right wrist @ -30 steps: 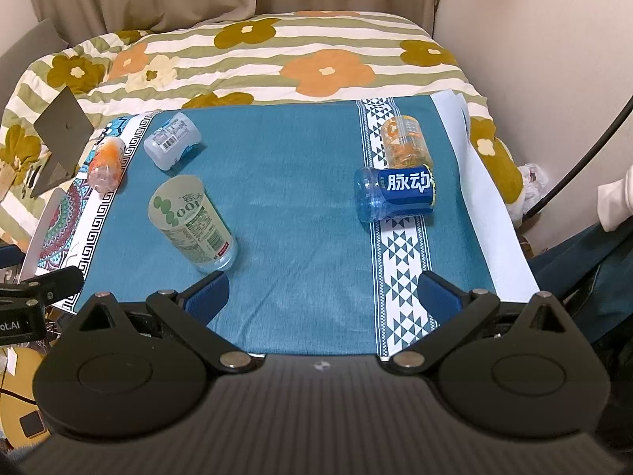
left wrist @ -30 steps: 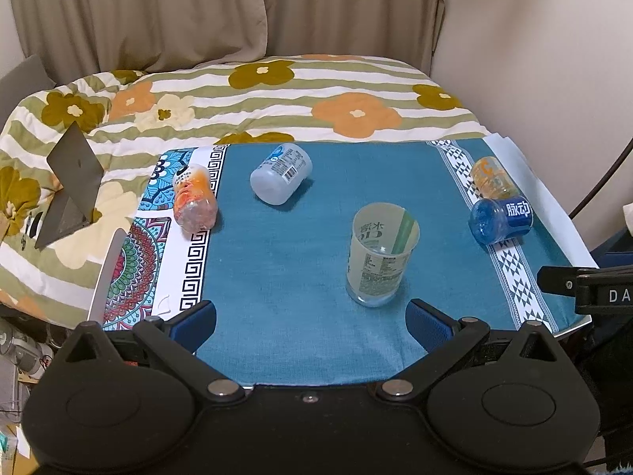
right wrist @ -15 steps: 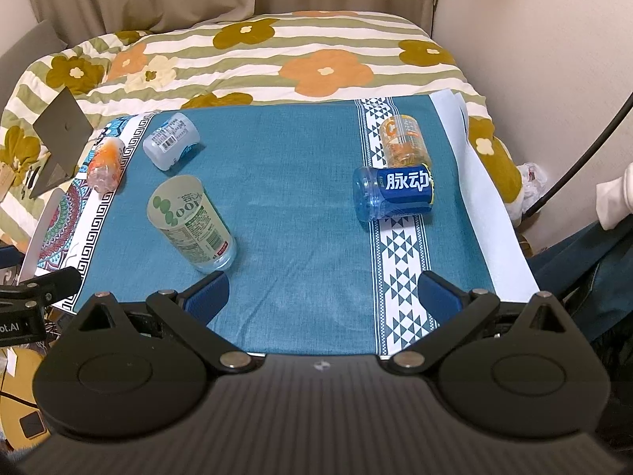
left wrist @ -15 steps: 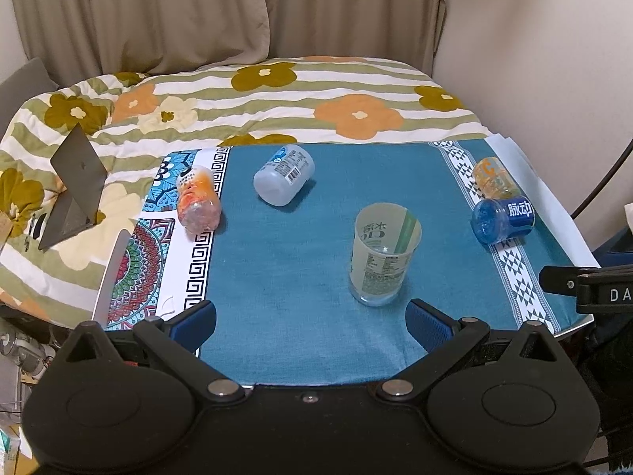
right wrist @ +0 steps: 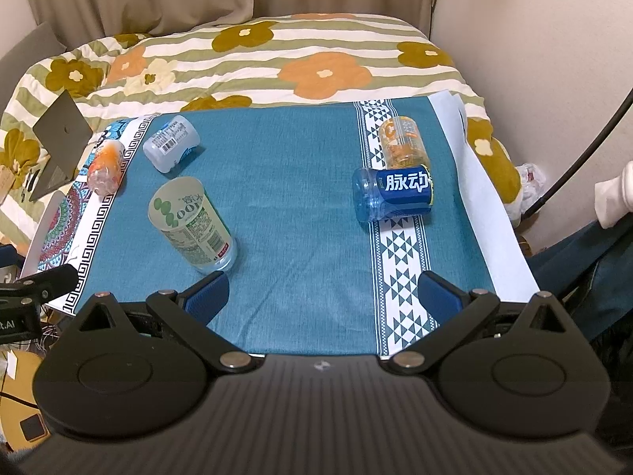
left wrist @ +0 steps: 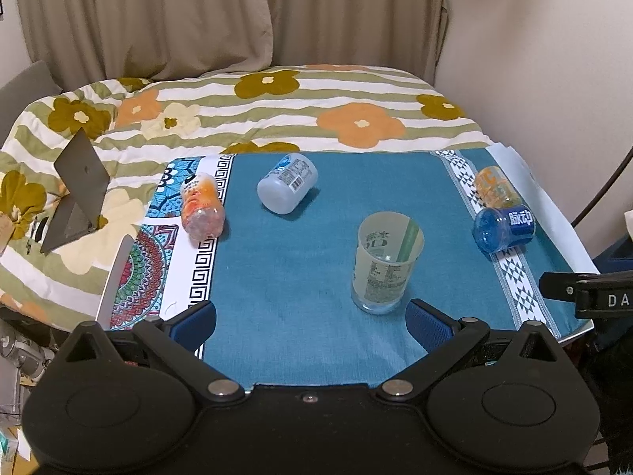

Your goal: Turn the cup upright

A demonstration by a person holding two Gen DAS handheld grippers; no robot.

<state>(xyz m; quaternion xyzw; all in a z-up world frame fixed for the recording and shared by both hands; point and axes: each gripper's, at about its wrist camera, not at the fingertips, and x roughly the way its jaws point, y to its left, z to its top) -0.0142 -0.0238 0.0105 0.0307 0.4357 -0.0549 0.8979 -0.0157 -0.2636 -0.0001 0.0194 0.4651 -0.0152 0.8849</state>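
Woven teal cloth (left wrist: pixel 300 277) carries a translucent cylindrical cup (left wrist: pixel 385 263) standing upright; both tools (left wrist: pixel 310 318) (right wrist: pixel 322 297) spread, empty.

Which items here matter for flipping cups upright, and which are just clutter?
Job:
upright green-labelled clear plastic cup
tipped blue plastic cup
tipped orange-labelled clear cup
tipped white barcode-labelled cup
tipped orange-printed clear cup

Lying about:
grey folded stand
floral striped quilt

You see both fisheye views evenly lit by soft indoor light; cups (left wrist: pixel 385 263) cast short, faint shadows on the table (left wrist: pixel 300 277). Edges bow outward, corners vignette dark; focus is sharp.
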